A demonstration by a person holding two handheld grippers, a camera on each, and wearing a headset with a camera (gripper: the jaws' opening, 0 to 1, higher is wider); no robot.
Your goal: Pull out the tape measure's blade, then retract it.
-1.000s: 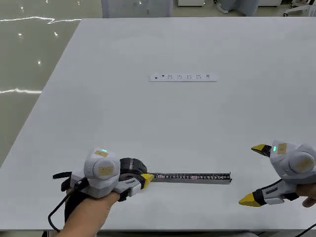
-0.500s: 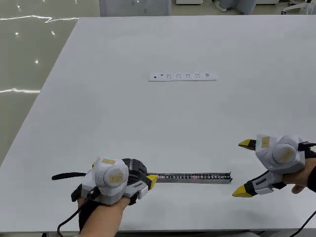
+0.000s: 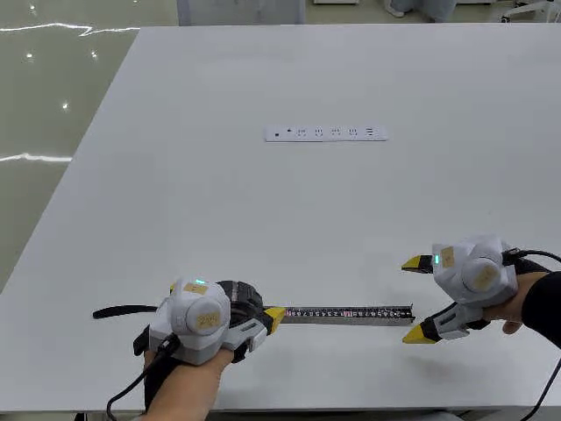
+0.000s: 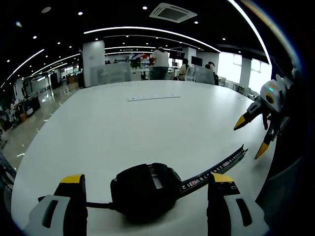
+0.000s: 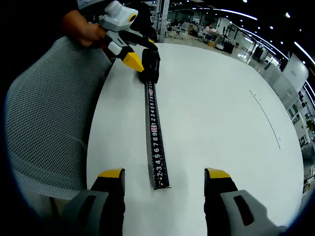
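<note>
The right hand-held gripper (image 3: 411, 300) had moved in at lower right, spread astride the blade (image 3: 346, 313) tip, seemingly to pinch it, while the left hand-held gripper (image 4: 147, 179), also spread, flanked the tape measure (image 3: 241, 298).

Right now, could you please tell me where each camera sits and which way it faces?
Head view: headset, down at the table; left gripper, right gripper, forearm.
Left gripper view: behind its fingers, facing over the tape measure.
Right gripper view: behind its fingers, facing along the blade toward the left gripper.
All share the blade.
</note>
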